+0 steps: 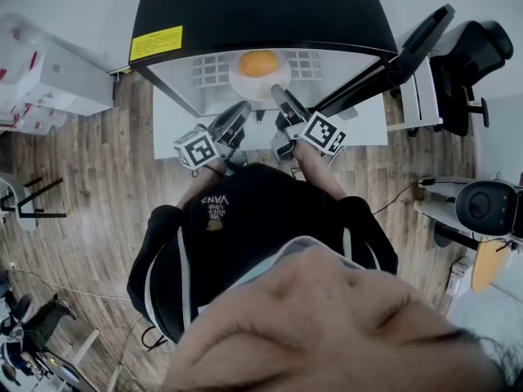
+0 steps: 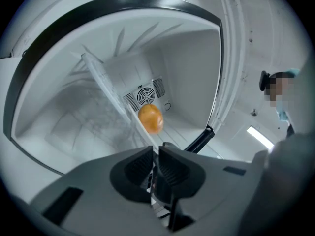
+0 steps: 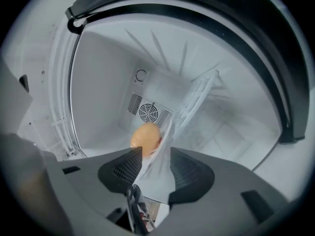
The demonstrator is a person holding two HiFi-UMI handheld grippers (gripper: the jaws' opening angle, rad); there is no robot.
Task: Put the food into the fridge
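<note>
The fridge [image 1: 245, 6] stands open with its door swung to the right. On its wire shelf [image 1: 204, 73] sits a white plate [image 1: 242, 85] carrying one orange food item [image 1: 258, 62], towards the shelf's front. The right gripper [image 3: 155, 155] has its jaws spread. The plate's near rim runs between them, with neither pad seen pressing on it. The food lies just beyond these tips, on the plate, in front of the fan grille [image 3: 147, 112]. The left gripper [image 2: 156, 154] has its jaws closed together on nothing, and the food lies ahead of them, apart. The food is rounded, only slightly oval, with its wider span running across the opening.
</note>
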